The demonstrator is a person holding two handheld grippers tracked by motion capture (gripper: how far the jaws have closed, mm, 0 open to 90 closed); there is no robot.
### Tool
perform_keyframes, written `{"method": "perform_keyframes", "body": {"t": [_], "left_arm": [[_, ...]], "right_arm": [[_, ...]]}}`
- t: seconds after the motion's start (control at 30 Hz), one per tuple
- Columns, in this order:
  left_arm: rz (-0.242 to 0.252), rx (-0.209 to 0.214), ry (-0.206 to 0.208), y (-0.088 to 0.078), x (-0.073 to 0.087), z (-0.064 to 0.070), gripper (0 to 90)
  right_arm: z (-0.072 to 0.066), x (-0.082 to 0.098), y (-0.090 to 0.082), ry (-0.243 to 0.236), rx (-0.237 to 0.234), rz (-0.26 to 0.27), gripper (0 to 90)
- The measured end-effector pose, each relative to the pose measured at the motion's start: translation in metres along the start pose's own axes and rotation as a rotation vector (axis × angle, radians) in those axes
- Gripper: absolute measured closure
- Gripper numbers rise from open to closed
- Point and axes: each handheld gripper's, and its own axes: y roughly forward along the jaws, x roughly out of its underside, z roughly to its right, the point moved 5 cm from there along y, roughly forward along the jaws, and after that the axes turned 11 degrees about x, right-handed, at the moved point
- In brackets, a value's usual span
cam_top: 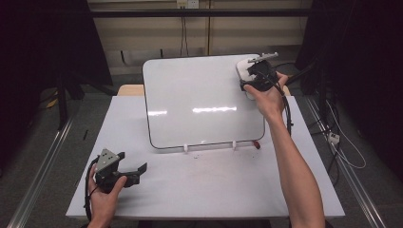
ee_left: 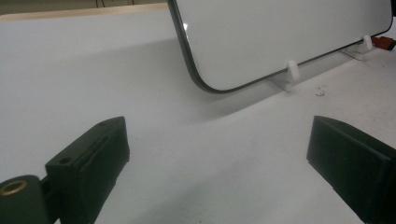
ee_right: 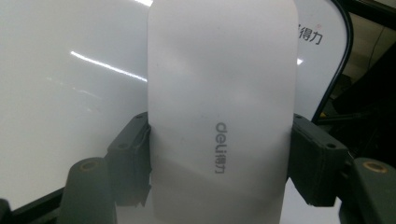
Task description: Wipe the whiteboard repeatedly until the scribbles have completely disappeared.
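Note:
A white whiteboard [cam_top: 204, 99] with a dark rim leans tilted on the white table [cam_top: 214, 190]. At its far right corner my right gripper [cam_top: 259, 76] is shut on a white eraser [cam_top: 242, 71]. In the right gripper view the eraser [ee_right: 219, 116], printed "deli", sits squeezed between the two jaws of the right gripper [ee_right: 219, 158], pressed flat against the whiteboard [ee_right: 70, 70]. My left gripper [cam_top: 134, 161] rests near the table's front left, open and empty. The left gripper [ee_left: 219, 154] faces the whiteboard's lower corner [ee_left: 280, 32] across bare table.
Two white clips [cam_top: 186, 148] [cam_top: 233, 144] hold the board's lower edge, and a small red piece [cam_top: 256, 144] lies by its right corner. Cables [cam_top: 342, 147] hang off the table's right side. A metal rail [cam_top: 43, 166] runs along the floor at left.

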Motion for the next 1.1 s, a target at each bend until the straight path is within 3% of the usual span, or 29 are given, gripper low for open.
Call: {"method": "perform_keyframes", "body": {"t": [0.1,0.47,0.73,0.8,0.93,1.03,1.1], "left_arm": [[0.003,0.001,0.0,0.001,0.0,0.0,5.6],[-0.003,-0.003,0.001,0.001,0.0,0.0,5.6],[-0.001,0.003,0.002,0.001,0.0,0.0,5.6],[-0.002,0.002,0.002,0.001,0.0,0.0,5.6],[-0.002,-0.001,-0.003,0.001,0.001,0.0,5.7],[-0.009,0.0,-0.005,0.002,0.002,-0.001,5.6],[-0.007,-0.002,-0.006,0.001,0.002,-0.001,5.7]], "right_arm": [[-0.003,-0.002,-0.001,-0.007,0.019,0.005,31.7],[-0.021,-0.015,-0.001,-0.074,-0.004,0.007,31.7],[-0.05,-0.021,-0.004,-0.155,-0.039,0.023,31.7],[-0.057,-0.019,-0.005,-0.166,-0.074,0.027,31.8],[-0.069,-0.011,-0.011,-0.157,-0.132,0.055,31.8],[-0.069,-0.006,-0.014,-0.101,-0.192,0.074,31.8],[-0.068,-0.003,-0.015,-0.088,-0.202,0.082,31.8]]}}
